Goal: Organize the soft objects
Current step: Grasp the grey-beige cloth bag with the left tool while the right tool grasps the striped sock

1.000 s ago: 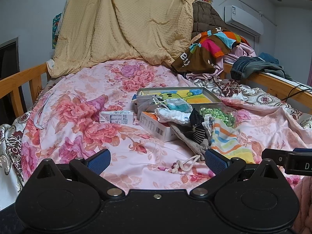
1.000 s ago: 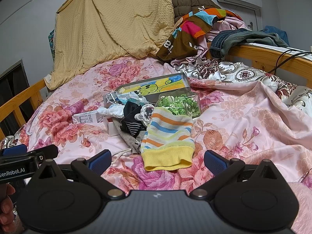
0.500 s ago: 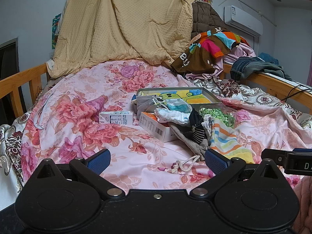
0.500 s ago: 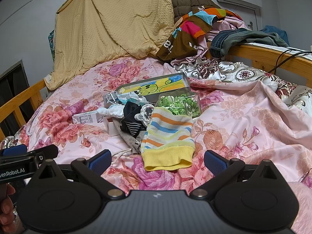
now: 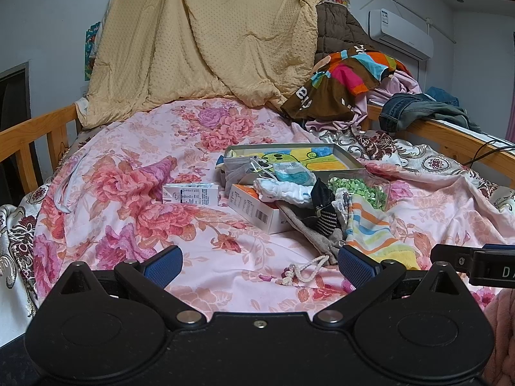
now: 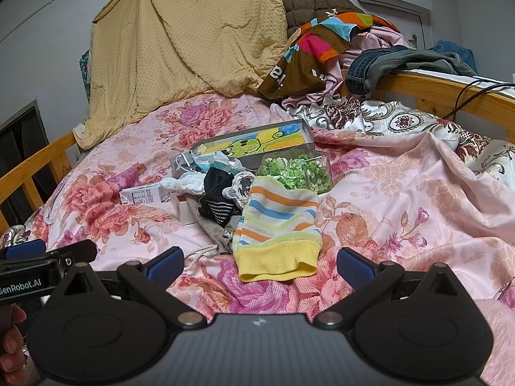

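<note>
A striped sock with a yellow cuff [image 6: 276, 225] [image 5: 373, 231] lies on the floral bedspread, just ahead of my right gripper [image 6: 260, 265], which is open and empty. Behind the sock sit a black dotted sock [image 6: 216, 200] [image 5: 323, 206], a white sock [image 6: 186, 182] [image 5: 285, 190], a grey drawstring pouch [image 5: 309, 230] and a face mask [image 5: 294, 173]. My left gripper [image 5: 260, 265] is open and empty, low over the bedspread, with the pouch's cord [image 5: 304, 271] between its fingers' line.
A metal tin with a cartoon lid [image 5: 322, 157], an orange-white box [image 5: 254, 209], a small carton [image 5: 190, 194] and a clear box of green bits [image 6: 296, 172] sit among the socks. Clothes pile at the back right; wooden rails [image 5: 35, 135] border the bed.
</note>
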